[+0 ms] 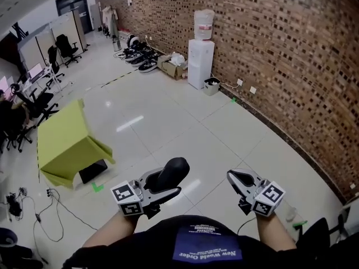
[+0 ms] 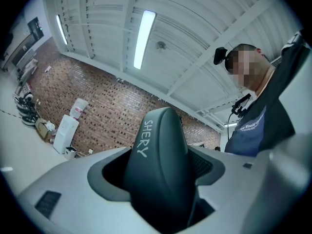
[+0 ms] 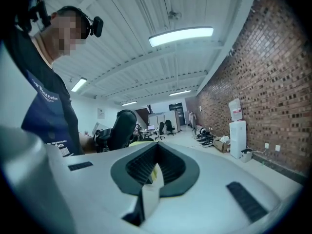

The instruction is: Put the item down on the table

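The left hand-held gripper [image 1: 171,185] is clamped on a smooth, dark grey, rounded oblong item [image 2: 161,155] with the white letters "SHERY" running up one side. In the left gripper view the item fills the gap between the jaws and stands well out past their tips, pressed by a ribbed pad on either side. From the head view it points up and to the right, held in the air close in front of the person's dark blue shirt [image 1: 205,245] and above the pale, glossy tiled floor [image 1: 168,122].

The right hand-held gripper [image 1: 234,176] is level with it, a little apart to the right. Its jaws are together, with nothing between the ribbed pads.

Further off, a yellow-green angular structure [image 1: 67,142] stands on the floor to the left. A white water dispenser [image 1: 201,60] with a bottle on top stands against the red brick wall [image 1: 280,55]. Black office chairs [image 1: 67,48] are at the far left.
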`<state>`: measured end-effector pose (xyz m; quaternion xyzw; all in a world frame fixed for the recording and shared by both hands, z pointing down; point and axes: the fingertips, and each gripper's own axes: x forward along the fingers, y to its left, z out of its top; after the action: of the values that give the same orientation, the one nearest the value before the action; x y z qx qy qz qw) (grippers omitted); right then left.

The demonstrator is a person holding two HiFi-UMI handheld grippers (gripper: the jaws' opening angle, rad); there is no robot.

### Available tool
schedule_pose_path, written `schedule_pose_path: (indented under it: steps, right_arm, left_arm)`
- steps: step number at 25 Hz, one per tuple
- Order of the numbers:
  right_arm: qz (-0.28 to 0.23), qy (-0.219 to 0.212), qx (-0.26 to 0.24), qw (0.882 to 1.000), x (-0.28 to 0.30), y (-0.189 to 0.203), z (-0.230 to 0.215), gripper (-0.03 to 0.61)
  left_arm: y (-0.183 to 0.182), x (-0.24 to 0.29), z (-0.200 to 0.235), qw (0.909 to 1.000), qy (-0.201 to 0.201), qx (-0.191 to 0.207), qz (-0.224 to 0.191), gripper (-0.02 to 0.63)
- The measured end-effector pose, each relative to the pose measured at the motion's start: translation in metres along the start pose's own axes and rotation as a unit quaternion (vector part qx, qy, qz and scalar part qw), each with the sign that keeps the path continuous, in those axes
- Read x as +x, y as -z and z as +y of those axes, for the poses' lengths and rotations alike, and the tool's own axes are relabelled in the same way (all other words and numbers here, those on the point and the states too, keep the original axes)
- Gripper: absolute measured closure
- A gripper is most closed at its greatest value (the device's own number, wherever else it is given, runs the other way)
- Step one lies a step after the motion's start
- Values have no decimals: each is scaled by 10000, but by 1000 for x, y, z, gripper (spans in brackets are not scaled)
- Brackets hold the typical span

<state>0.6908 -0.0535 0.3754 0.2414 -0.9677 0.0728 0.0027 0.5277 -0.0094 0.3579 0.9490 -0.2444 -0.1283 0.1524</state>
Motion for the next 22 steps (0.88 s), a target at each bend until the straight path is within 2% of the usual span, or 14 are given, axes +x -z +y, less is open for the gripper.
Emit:
schedule_pose_path:
  steps: [5,10,16,22]
  right_arm:
    - [-15,-7,88,10000,77,-6,-35,591]
    - [117,-397,3,9991,145,-10,-66,591]
    - [163,-1294,22,9914,234,-11,-122,591]
    - [316,-2331,-71,9719,316,-32,-183,591]
  left_arm:
    - [-25,-7,74,9999,29,81,141,265]
    - [-43,-19,132,9993,-335,154,90,265]
    - [-60,-26,205,9916,-1254,311,-95,265]
    - [-88,-21,268,9692,-2369,431,-519,266]
